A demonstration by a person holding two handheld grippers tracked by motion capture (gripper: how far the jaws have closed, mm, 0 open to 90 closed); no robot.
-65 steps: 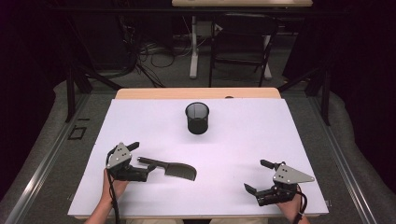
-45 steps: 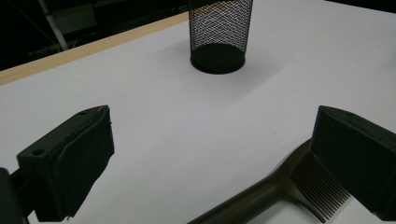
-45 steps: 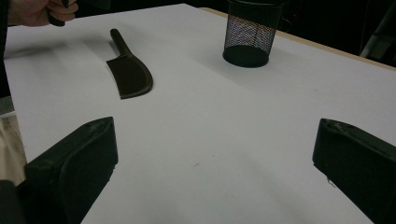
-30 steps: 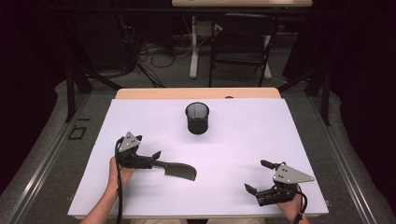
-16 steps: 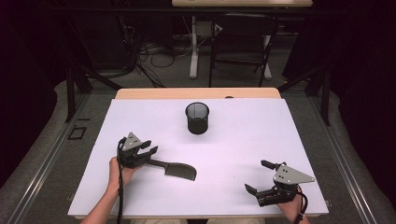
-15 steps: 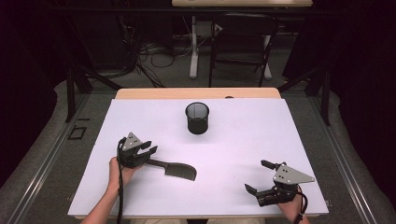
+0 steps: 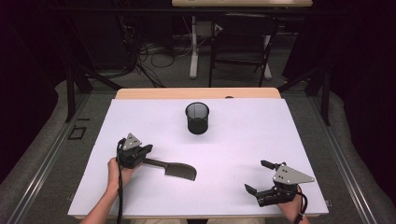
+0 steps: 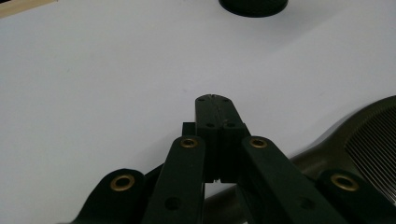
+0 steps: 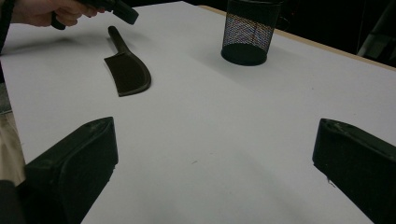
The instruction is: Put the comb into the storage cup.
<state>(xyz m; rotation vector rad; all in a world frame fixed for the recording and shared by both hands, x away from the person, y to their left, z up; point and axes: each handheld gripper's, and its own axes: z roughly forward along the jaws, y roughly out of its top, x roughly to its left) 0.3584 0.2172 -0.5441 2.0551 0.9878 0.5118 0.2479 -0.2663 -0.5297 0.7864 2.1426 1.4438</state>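
Two grippers on the table, and my left one sits right over the handle of the comb.

My left gripper (image 7: 140, 154) has its jaws pressed together; in the left gripper view the tips meet flat with nothing between them, and the comb's handle passes just below and to their right, so I cannot tell whether they touch it. The black comb (image 7: 173, 168) lies flat on the white table (image 7: 280, 135), its long axis running from the handle at my left gripper out toward the table's middle, toothed end farthest from the hand. I judge the left hand far nearer; it would need to open and drop astride the handle. My right gripper (image 7: 262, 178) rests well apart at the near right, jaws spread wide on nothing. A mesh cup (image 7: 197, 117) stands upright beyond the comb, toward the far edge.
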